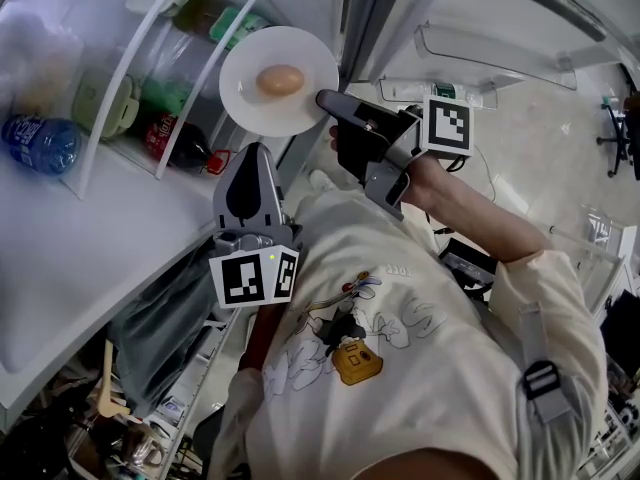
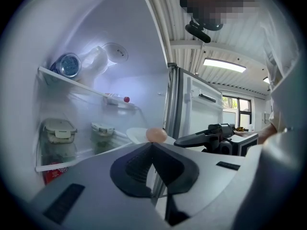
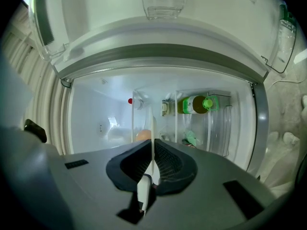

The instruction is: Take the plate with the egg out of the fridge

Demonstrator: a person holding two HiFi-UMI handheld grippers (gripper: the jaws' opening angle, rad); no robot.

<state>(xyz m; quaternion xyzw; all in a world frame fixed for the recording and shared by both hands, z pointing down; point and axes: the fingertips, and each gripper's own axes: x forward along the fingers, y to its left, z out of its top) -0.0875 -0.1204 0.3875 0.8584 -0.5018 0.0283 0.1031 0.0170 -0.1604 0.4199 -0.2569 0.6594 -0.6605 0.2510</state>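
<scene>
The white plate (image 1: 250,103) hangs level in the air at the mouth of the open fridge (image 2: 144,80), its face turned up to the head view as an almost full disc, with the egg (image 1: 279,80) lying near its middle. The egg's long axis runs left to right in that view. The right gripper (image 1: 325,101) reaches in from the right and is clamped on the plate's right rim. In the right gripper view the plate shows only as a thin edge-on line pinched between the two dark pads (image 3: 168,159), with the egg (image 3: 143,135) peeping out just left of it. The left gripper (image 1: 255,150) sits near the person, just below the plate and apart from it, pointing toward the fridge. Its jaws are pressed together with nothing between them, as the left gripper view shows. Immediately right of the plate rises the grey door post (image 1: 365,18), and farther right are the clear bins of the open door (image 1: 490,53). To the plate's left is the front edge of a glass shelf (image 1: 120,98). Behind that edge stand lidded containers (image 2: 59,129), a cola bottle (image 1: 175,140) on its side lower down, and a blue-capped water bottle (image 1: 42,143) at the far left. A green-capped bottle (image 3: 194,104) lies on its side in a door bin beyond the plate. Nothing lies between the plate and the person's cream shirt (image 1: 430,368) except the two grippers.
</scene>
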